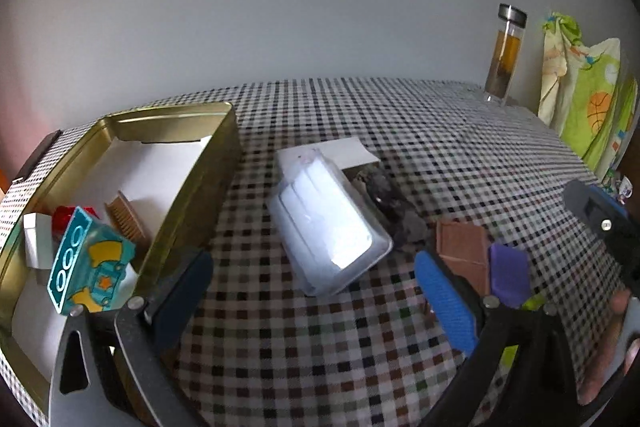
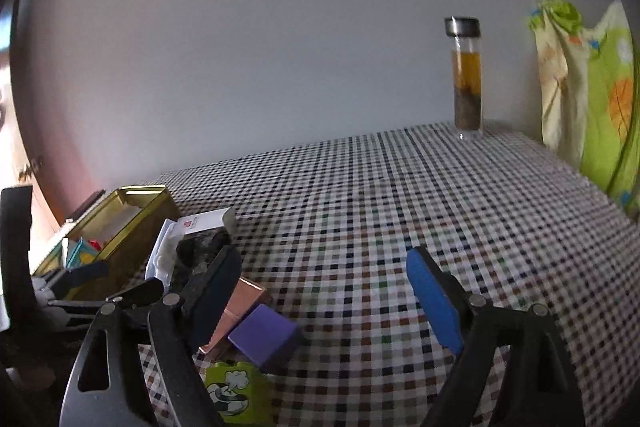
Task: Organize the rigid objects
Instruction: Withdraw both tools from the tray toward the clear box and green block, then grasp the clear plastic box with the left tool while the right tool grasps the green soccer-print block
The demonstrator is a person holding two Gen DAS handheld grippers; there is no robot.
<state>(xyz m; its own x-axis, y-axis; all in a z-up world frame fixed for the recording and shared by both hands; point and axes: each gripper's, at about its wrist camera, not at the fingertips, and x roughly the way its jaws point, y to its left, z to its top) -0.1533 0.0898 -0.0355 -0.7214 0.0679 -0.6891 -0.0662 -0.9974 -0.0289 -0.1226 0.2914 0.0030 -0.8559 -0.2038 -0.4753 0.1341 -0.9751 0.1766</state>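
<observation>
A gold tin [image 1: 208,187] stands at the left and holds a teal toy block [image 1: 90,259], a red piece [image 1: 66,217], a white block [image 1: 36,243] and a wooden comb [image 1: 128,221]. My left gripper [image 1: 316,287] is open and empty over a clear plastic pack [image 1: 328,223] beside a dark lump [image 1: 394,203]. A copper-brown box [image 1: 464,247] and a purple block [image 1: 510,273] lie to the right. My right gripper [image 2: 324,303] is open and empty; the copper box [image 2: 244,303], purple block [image 2: 266,337] and a lime-green block [image 2: 236,391] sit by its left finger.
The table has a checked cloth [image 2: 380,207]. A glass bottle with a steel cap [image 2: 466,75] stands at the far back edge by the wall. A green and yellow printed cloth [image 2: 592,99] hangs at the right. The tin also shows in the right wrist view [image 2: 124,227].
</observation>
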